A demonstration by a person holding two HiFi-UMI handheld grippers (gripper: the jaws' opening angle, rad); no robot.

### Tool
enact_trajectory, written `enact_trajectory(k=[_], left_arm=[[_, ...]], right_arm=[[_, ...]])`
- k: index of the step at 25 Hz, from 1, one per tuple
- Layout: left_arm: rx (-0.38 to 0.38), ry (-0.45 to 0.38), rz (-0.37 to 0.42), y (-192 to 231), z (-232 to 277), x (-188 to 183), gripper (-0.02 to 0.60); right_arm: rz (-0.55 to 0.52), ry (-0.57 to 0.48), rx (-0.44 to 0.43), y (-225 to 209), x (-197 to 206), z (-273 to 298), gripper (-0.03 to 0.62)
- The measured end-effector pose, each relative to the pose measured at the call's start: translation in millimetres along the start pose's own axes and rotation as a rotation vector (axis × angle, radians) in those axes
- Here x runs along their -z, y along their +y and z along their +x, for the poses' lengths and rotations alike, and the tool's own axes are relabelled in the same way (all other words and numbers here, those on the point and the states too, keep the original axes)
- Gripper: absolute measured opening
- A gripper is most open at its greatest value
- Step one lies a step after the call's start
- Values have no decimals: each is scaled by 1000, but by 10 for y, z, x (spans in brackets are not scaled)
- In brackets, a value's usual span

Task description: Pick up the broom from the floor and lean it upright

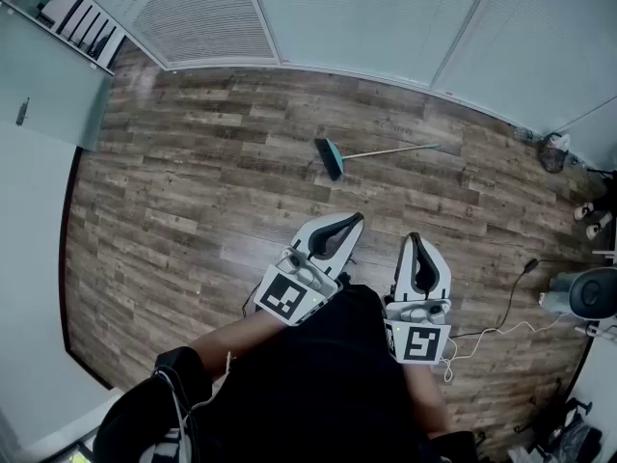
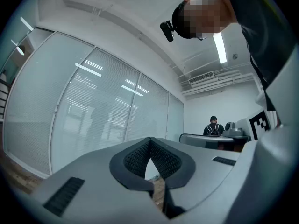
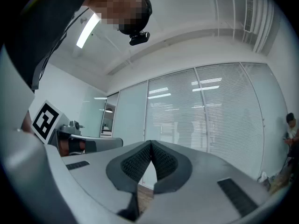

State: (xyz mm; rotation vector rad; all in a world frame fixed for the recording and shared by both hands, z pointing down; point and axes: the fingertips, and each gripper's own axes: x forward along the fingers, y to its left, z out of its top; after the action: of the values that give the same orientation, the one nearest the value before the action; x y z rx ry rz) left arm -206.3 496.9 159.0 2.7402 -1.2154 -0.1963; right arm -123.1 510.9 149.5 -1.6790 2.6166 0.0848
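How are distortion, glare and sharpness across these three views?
Head view: strong fisheye curves the walls; broom is sharp; floor shows faint sheen. Left gripper view: ceiling lamp blows out, corners dark. Right gripper view: lamp reflections streak the blinds.

Broom [image 1: 333, 159] is too small in head view for bristle detail; handle's far end is barely made out. Part of floor [image 1: 193, 220] is hidden by dark top [image 1: 328, 384], itself cut off at btm edge. Grey appliance [image 1: 590, 292] is clipped at rt edge. In left gripper view, distant person [image 2: 213, 126] is half hidden behind counter [image 2: 196, 138]. In right gripper view, second person [image 3: 292, 125] is cut by rt edge.
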Motion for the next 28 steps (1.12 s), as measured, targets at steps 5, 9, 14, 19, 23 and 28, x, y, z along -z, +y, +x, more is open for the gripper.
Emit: enact_trajectory(k=[5, 9, 14, 19, 23, 28], left_arm=[[-14, -39, -3, -23, -1, -41, 18], [-50, -44, -40, 66, -14, -32, 18], [-73, -35, -14, 74, -12, -15, 18], [-122, -38, 8, 63, -82, -59, 18], [-148, -28, 10, 56, -83, -35, 18], [-112, -2, 26, -50, -32, -11, 18]], right_arm=[[11, -7, -25, 1, 14, -74, 18], [36, 48, 3, -128, 167, -157, 18], [49, 52, 72, -384, 223, -255, 20], [38, 55, 140, -579, 225, -349, 19], [39, 44, 167, -717, 229, -430, 20], [68, 20, 210, -726, 261, -602, 20]])
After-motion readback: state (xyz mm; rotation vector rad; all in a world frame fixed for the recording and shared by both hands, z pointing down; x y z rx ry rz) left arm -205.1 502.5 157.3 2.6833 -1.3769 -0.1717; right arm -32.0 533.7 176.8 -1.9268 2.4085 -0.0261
